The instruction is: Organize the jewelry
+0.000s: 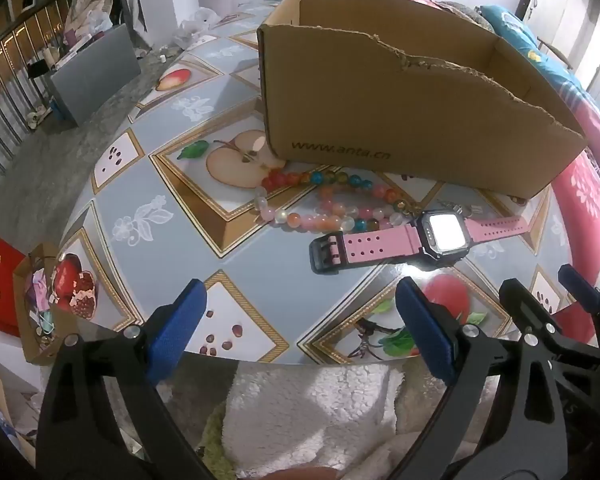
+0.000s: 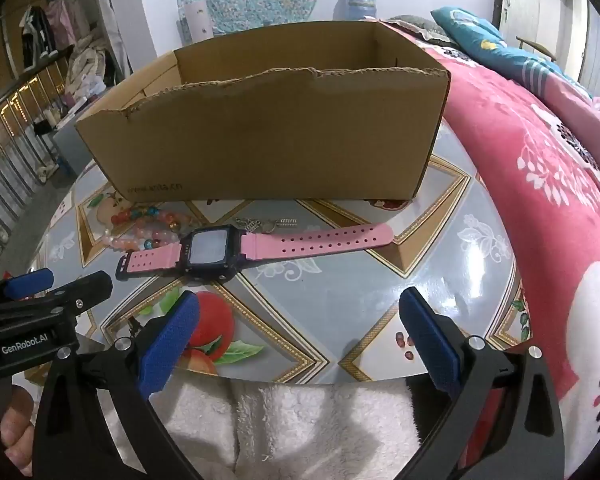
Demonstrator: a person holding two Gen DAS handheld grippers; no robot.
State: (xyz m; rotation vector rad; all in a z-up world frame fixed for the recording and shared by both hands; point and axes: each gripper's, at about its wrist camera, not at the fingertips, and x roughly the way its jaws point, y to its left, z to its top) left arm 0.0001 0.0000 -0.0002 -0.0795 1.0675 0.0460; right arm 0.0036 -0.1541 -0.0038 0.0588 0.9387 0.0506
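Tabletop (image 1: 172, 208) with a glossy fruit-and-flower patterned cover, round-edged, carrying the items listed. Cardboard box (image 1: 400, 120), brown, open-topped, near wall torn along its upper edge, printed web address low on that wall; it stands at the far side of the table, and what lies inside cannot be seen. Bead bracelets (image 1: 324, 204), strands of pink, orange, red, blue and pale beads, lying in loose loops on the table just in front of the box's near wall; in the right wrist view (image 2: 148, 226) they sit left of the watch. Watch (image 1: 420, 238), dark square case with a pink perforated strap, laid out flat and full length, screen up, nearer than the beads and touching or just beside them at the case end. Small metal chain piece (image 2: 272, 224), lying between the watch strap and the box; detail too small to tell. Left gripper (image 1: 300, 320), blue pads spread wide, nothing between them, hovering over the near table edge, angled downward. Right gripper (image 2: 300, 322), likewise spread wide and empty, beside the left one, short of the watch. White fleecy fabric (image 2: 300, 420) shows below the table edge. Red floral blanket (image 2: 540, 160) lies to the right of the table.
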